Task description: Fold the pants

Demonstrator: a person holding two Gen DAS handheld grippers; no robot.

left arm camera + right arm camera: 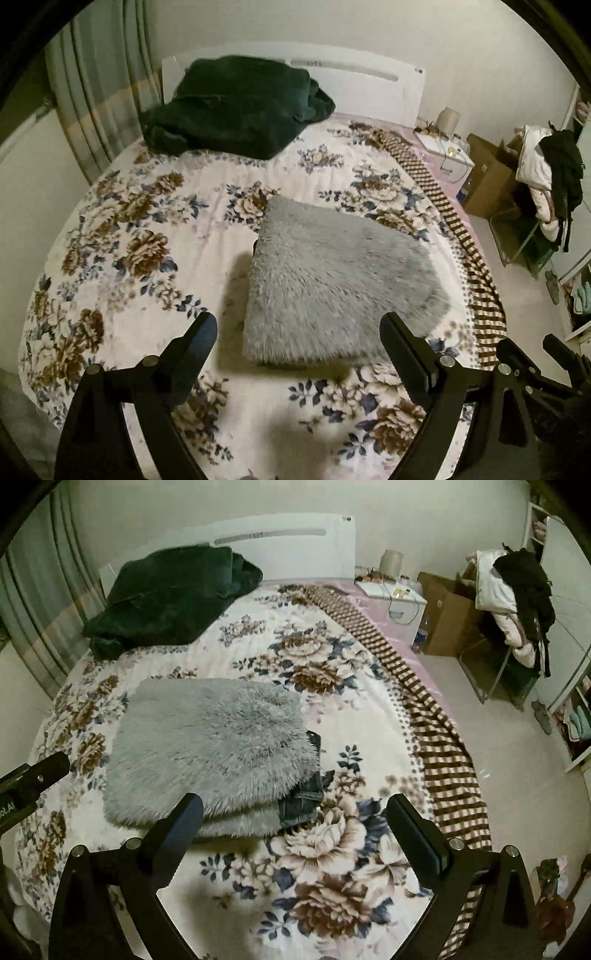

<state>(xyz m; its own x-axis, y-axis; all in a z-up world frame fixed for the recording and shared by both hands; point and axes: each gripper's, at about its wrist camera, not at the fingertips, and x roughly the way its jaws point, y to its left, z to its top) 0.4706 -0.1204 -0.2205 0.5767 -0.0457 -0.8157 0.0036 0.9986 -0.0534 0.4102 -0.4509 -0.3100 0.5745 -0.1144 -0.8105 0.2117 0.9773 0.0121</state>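
The left claw (298,328) hangs with its two black fingers spread wide and nothing between them, while the right claw (294,810), just beside it on the right and at a similar height, likewise has its fingers spread wide apart and grips nothing.

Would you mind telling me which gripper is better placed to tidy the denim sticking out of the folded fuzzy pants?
Probably the right gripper: open, with the denim edge just ahead. The left gripper faces the opposite side.
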